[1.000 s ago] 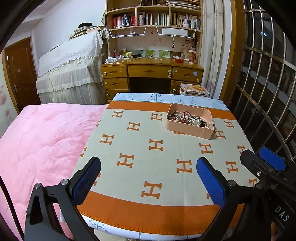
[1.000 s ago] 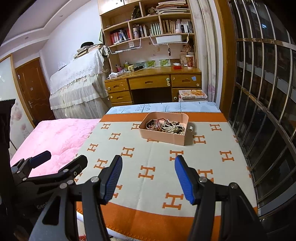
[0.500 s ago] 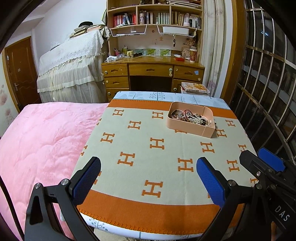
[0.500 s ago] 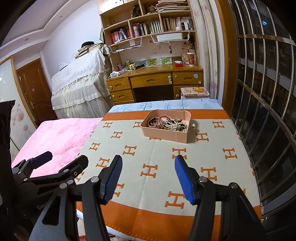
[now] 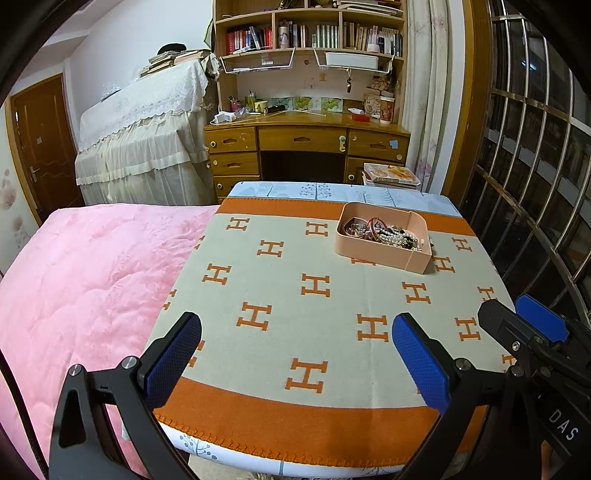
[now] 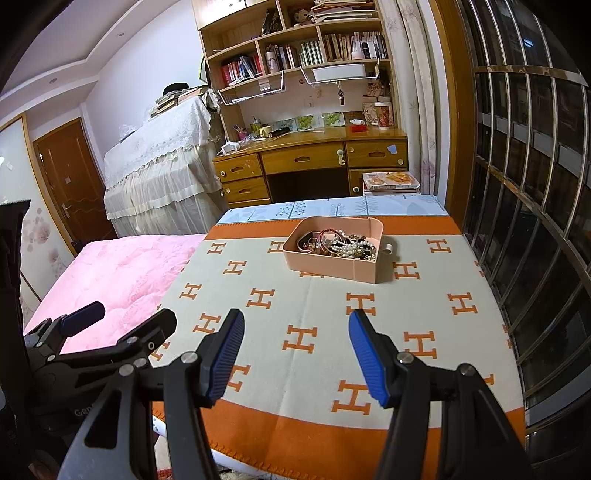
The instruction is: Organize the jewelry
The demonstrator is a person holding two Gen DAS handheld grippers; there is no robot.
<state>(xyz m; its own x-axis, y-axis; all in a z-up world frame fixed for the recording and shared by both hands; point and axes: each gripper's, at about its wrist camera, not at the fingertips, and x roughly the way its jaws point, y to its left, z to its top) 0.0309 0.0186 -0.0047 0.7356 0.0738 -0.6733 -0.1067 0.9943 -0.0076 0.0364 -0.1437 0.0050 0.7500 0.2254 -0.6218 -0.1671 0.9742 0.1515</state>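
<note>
Two grippers: both hover low over the near edge of the blanket, side by side, with nothing between their blue pads.
Left gripper [image 5: 295, 354]: jaws spread wide and empty; in the right wrist view its black frame shows at lower left [image 6: 122, 321].
Right gripper [image 6: 295, 354]: jaws about half open and empty; in the left wrist view it shows at the right edge [image 5: 517, 325].
Tray [image 5: 376, 256]: a shallow peach-pink box standing on the blanket toward the far right part of the surface, well apart from both grippers.
Jewelry [image 5: 384, 232]: a tangled heap inside the tray, with a string of white pearls, red-brown bangles and darker pieces; single items are too small to tell apart.
Small loop [image 6: 388, 249]: a pale ring-like piece lying on the blanket just beside the tray's right wall.
Blanket [image 5: 280, 258]: cream with orange H marks and orange bands, covering the surface; a pale blue printed sheet shows beyond its far edge.
Pink quilt [image 5: 85, 280]: lies to the left of the blanket, touching its edge.
Desk [image 5: 306, 140]: wooden, with drawers, beyond the far end, under a bookshelf [image 5: 314, 33] full of books.
Window bars [image 5: 535, 184]: metal grille along the right side.
</note>
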